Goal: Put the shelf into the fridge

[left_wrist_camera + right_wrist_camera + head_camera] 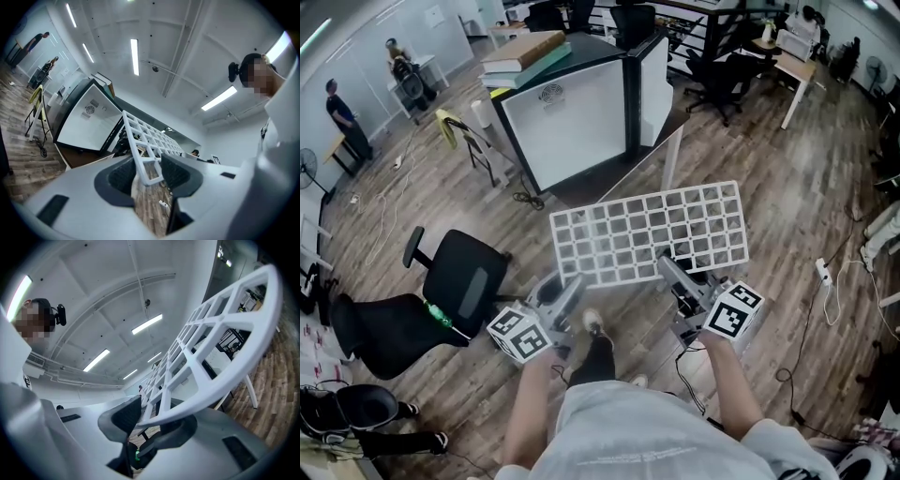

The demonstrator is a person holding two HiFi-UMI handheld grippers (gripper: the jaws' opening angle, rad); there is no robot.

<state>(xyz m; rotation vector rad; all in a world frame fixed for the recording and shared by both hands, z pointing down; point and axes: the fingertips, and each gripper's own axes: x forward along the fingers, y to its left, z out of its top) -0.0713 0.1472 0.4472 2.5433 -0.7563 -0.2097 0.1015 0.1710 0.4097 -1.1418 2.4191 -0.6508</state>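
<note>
A white grid shelf (649, 234) hangs level in the air in front of me, held by its near edge. My left gripper (572, 286) is shut on the shelf's near-left corner, and my right gripper (667, 265) is shut on the near edge further right. In the left gripper view the shelf (140, 136) stands edge-on between the dark pads of the left gripper (149, 171). In the right gripper view the shelf's rim (225, 333) crosses the right gripper (157, 416). The small fridge (581, 122) stands beyond the shelf with its white inside facing me and its door open; it also shows as the fridge (89, 122).
The fridge sits on a dark table (670, 141), with books (525, 52) stacked on top of it. A black office chair (459, 291) stands at my left. A power strip (825, 272) and cables lie on the wooden floor at right. People (342, 112) are far off at the back left.
</note>
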